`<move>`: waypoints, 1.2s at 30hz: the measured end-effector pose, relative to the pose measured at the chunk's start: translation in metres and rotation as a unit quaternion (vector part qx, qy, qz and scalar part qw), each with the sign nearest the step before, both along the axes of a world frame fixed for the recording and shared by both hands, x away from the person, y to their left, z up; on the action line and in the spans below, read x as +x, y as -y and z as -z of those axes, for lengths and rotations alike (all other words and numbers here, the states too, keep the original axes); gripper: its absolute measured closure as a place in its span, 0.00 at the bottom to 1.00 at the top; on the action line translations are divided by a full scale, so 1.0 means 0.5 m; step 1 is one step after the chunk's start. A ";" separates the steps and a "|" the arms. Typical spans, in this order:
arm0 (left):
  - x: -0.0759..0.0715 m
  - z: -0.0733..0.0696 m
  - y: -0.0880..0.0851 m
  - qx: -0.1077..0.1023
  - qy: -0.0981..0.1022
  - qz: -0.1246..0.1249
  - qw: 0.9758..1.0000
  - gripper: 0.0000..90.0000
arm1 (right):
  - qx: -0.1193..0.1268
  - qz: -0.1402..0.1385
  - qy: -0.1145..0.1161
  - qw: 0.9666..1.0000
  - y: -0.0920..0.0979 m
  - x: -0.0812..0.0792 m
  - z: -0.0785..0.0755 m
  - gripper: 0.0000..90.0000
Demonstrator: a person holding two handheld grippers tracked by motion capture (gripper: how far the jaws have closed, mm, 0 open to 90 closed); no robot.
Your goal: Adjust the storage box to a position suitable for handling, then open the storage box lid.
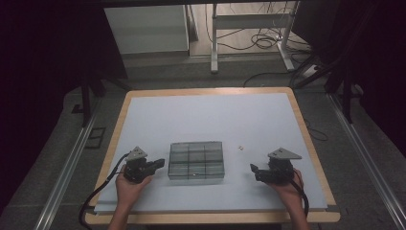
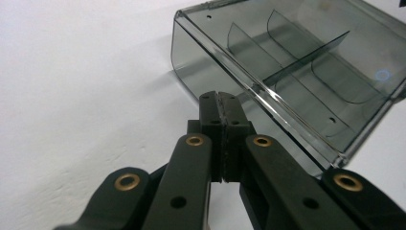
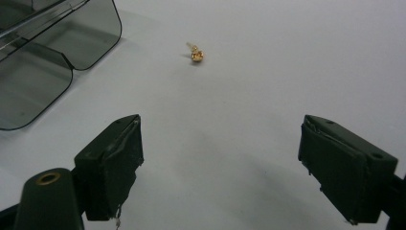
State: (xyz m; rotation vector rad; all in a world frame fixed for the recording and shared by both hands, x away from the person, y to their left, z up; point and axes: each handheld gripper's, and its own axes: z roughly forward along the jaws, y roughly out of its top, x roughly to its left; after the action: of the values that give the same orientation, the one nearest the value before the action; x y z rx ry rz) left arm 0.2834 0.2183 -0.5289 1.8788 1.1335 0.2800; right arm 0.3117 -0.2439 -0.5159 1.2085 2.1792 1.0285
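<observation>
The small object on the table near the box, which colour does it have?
Gold, clearest in the right gripper view.

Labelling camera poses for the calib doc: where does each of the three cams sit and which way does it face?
High view: above the person's side, facing forward and down on the white table; both forearms, left tool, right tool.
Left gripper view: on the left tool, jaws closed, facing the smoky divided box.
Right gripper view: on the right tool, jaws wide apart, facing the small gold piece.
Shared: all three show the box; high and right views show the gold piece.
</observation>
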 end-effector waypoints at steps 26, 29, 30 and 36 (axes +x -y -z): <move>-0.061 -0.041 -0.014 -0.007 0.000 0.031 0.999 1.00 | 0.007 -0.002 0.007 1.000 -0.004 -0.005 -0.002 0.16; -0.063 -0.040 -0.011 -0.002 -0.001 0.035 0.999 1.00 | 0.008 -0.002 0.007 1.000 -0.004 -0.004 0.000 0.16; -0.065 -0.039 -0.010 -0.003 -0.003 0.033 0.999 1.00 | 0.007 -0.003 0.006 1.000 -0.004 -0.003 0.001 0.16; -0.074 -0.033 -0.005 0.005 -0.014 0.043 0.999 1.00 | 0.006 -0.002 0.007 1.000 -0.004 -0.004 0.001 0.16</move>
State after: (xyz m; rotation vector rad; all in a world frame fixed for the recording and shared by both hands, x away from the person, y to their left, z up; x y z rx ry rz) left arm 0.2465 0.2208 -0.5124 1.9405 1.0684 0.2109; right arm 0.3098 -0.2418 -0.5165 1.1990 2.1699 1.0500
